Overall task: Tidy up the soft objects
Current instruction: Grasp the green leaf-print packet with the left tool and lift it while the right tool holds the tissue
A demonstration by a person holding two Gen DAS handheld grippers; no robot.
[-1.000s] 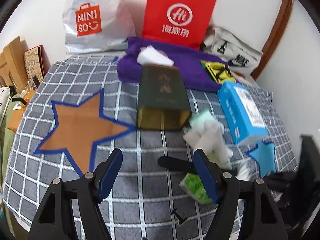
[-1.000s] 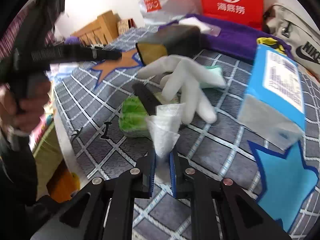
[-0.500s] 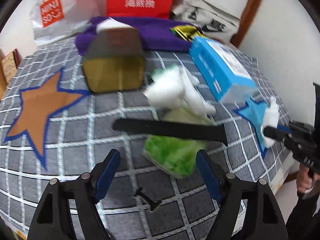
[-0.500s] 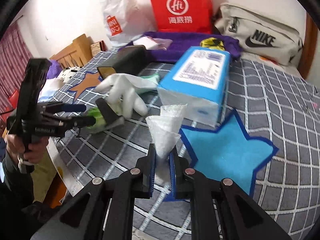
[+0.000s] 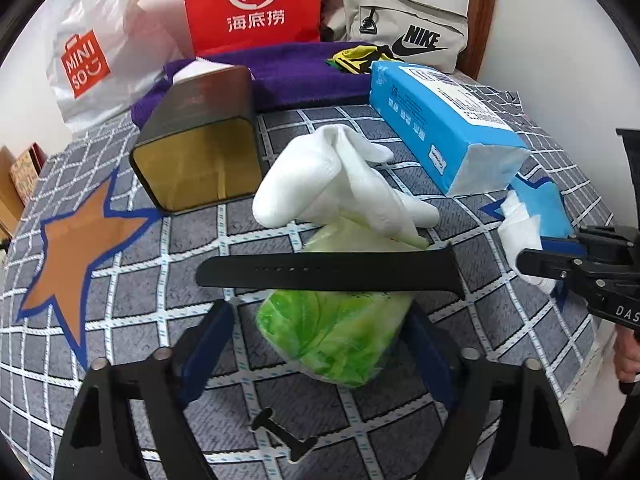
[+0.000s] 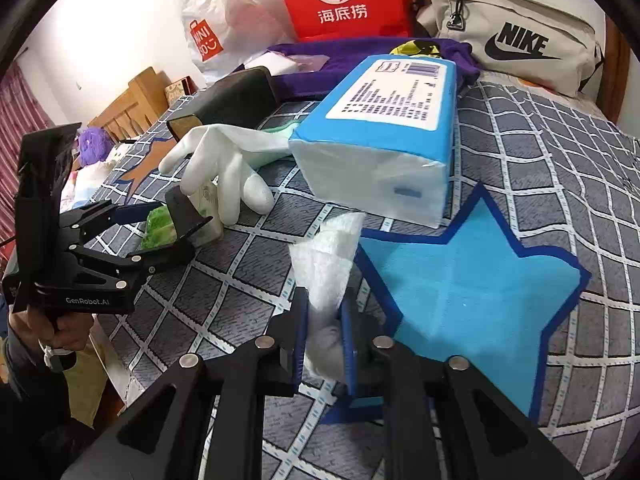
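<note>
Left wrist view: the left hand-held gripper stands wide, its blue fingers on either side of a green packet and not touching it. A black strap lies across the packet. A white glove rests on the packet's far end. Behind them a dark tin box lies on its side, open mouth toward the camera, beside an orange star patch on the grey checked bedcover. A blue tissue pack lies to the right.

Right wrist view: the right hand-held gripper is narrow, clamped on a crumpled white tissue that sticks up between its fingers. The tissue sits over the edge of a blue star patch, just in front of the tissue pack. The glove and green packet lie to the left, with the left hand-held gripper around the packet.

At the back, against the wall: a red paper bag, a white Miniso bag, a grey Nike bag and a purple cloth.
</note>
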